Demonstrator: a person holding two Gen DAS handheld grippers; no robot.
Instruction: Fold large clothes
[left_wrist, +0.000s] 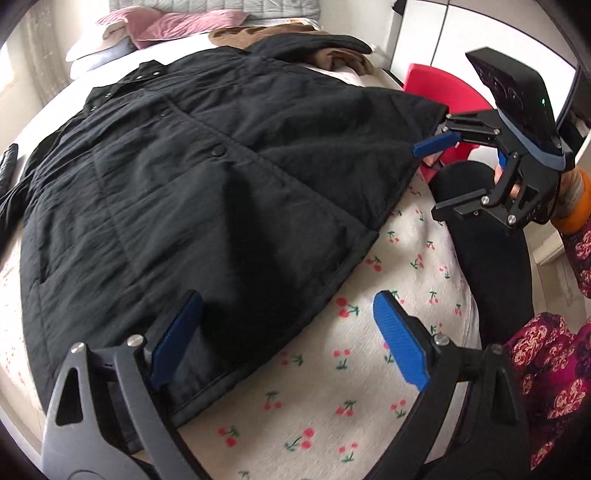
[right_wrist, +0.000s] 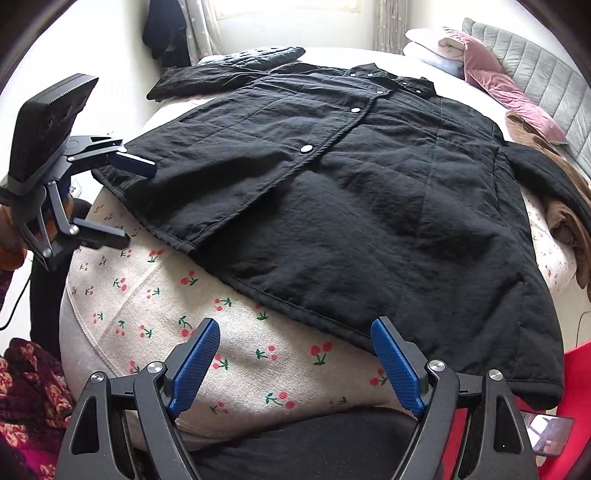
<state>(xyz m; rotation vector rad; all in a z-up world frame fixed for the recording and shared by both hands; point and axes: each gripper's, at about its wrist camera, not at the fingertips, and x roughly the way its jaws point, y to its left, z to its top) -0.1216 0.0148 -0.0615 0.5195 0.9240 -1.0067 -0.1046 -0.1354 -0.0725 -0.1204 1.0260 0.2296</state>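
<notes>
A large black quilted jacket (left_wrist: 192, 177) with snap buttons lies spread flat, front up, on a bed with a cherry-print cover (left_wrist: 332, 387); it also shows in the right wrist view (right_wrist: 351, 192). My left gripper (left_wrist: 288, 332) is open at the jacket's bottom hem, its left blue pad over the hem corner, its right pad above the bare cover. It shows from the side in the right wrist view (right_wrist: 129, 195). My right gripper (right_wrist: 295, 362) is open above the cover just short of the hem. In the left wrist view it (left_wrist: 436, 173) is open beside the jacket's other hem corner.
Pink and white pillows (right_wrist: 461, 51) lie by the grey headboard (right_wrist: 546, 85). A brown garment (right_wrist: 561, 210) lies under the jacket's far sleeve. A red stool (left_wrist: 443, 88) stands beside the bed. The person's black-trousered leg (left_wrist: 491, 266) presses against the bed edge. A phone (right_wrist: 546, 432) lies low right.
</notes>
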